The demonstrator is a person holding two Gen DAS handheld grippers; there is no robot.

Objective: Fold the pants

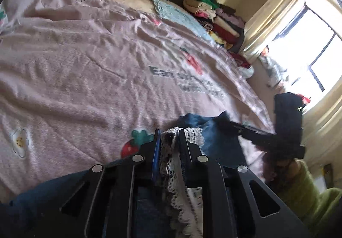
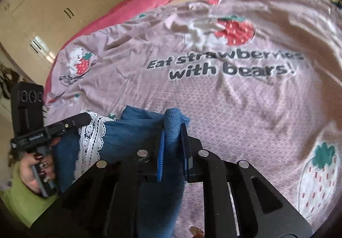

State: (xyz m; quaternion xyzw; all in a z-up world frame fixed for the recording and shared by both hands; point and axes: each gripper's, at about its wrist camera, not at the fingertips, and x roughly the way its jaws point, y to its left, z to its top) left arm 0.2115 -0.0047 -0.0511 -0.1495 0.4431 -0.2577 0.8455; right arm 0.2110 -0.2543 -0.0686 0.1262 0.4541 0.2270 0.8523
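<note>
- Pants point(image 2: 132, 131), blue denim with a white lace trim point(image 2: 92, 142), located at the near edge of the bed, on the pink strawberry-print bedspread point(image 2: 245, 110).
- Left gripper point(image 1: 168, 133) clenched on the pants at the lace-trimmed portion; lace and denim seen bunched between the pads in the left wrist view.
- Right gripper point(image 2: 174, 129) clenched on a plain denim fold, a tuft of blue cloth standing up above the pads.
- No earlier view supplied; nothing stated on jaw travel.
- Both grips taken along one edge of the garment, apart from each other. Judged purpose: to hold that edge at two points so that it can be lifted, spread or carried over as a straight fold line.
- Left hand point(image 2: 36, 169) wrapped round the gripper handle, green sleeve point(image 2: 17, 193) behind it; right-hand unit visible in the left wrist view at the bed's edge.
- Garment not flat: gathered and rumpled between the two grips, remainder hanging below the cameras and out of sight.
- Long axis cannot be told with certainty; held edge runs roughly across the near side of the bed, from one gripper to the other.
- Which end is waistband and which is hem: cannot be told.
- Fold judged at an early stage, garment not yet laid out.
</note>
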